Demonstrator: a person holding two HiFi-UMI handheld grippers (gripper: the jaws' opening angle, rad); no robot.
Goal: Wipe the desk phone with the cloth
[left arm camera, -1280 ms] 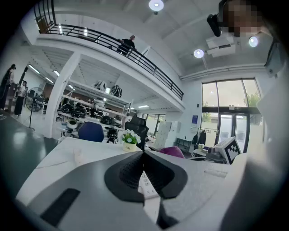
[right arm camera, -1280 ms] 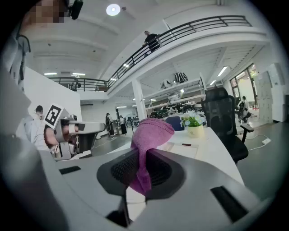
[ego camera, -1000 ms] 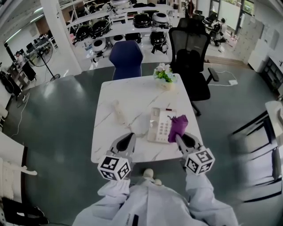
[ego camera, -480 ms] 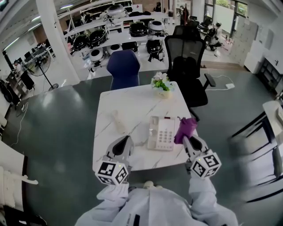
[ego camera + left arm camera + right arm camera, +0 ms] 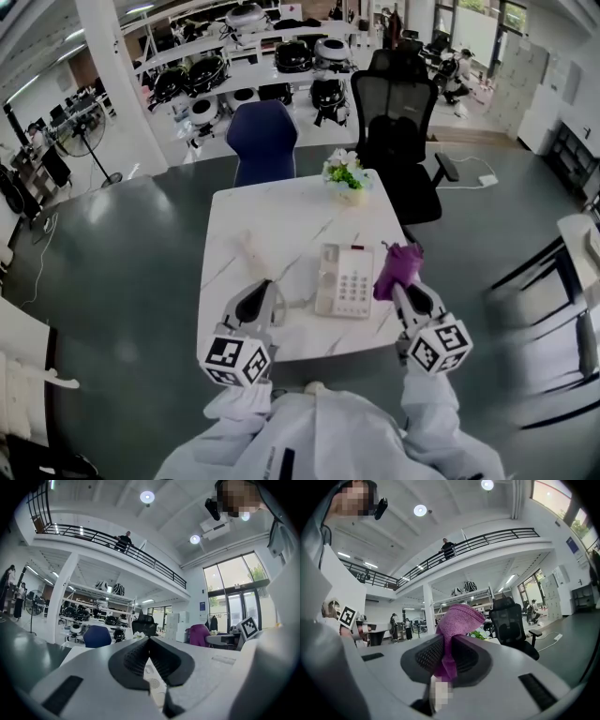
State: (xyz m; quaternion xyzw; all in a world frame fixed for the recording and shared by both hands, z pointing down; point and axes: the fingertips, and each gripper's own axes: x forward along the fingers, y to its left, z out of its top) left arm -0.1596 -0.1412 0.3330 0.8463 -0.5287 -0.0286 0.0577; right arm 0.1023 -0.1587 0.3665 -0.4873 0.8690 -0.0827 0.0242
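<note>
Right of centre, the right gripper (image 5: 405, 289) is pinching the crumpled purple cloth (image 5: 396, 265) just beside the cream push-button desk phone (image 5: 344, 279), which is sitting mid-frame on the white marbled table (image 5: 281, 211). The left gripper (image 5: 262, 286), lower left, is hovering clenched on nothing. Wiping looks about to begin: the cloth needs bringing left and down onto the phone.

Bright, even indoor light from round ceiling lamps (image 5: 146, 497) and tall windows (image 5: 234, 581); strong fisheye bending at edges; head view's right side smeared.
</note>
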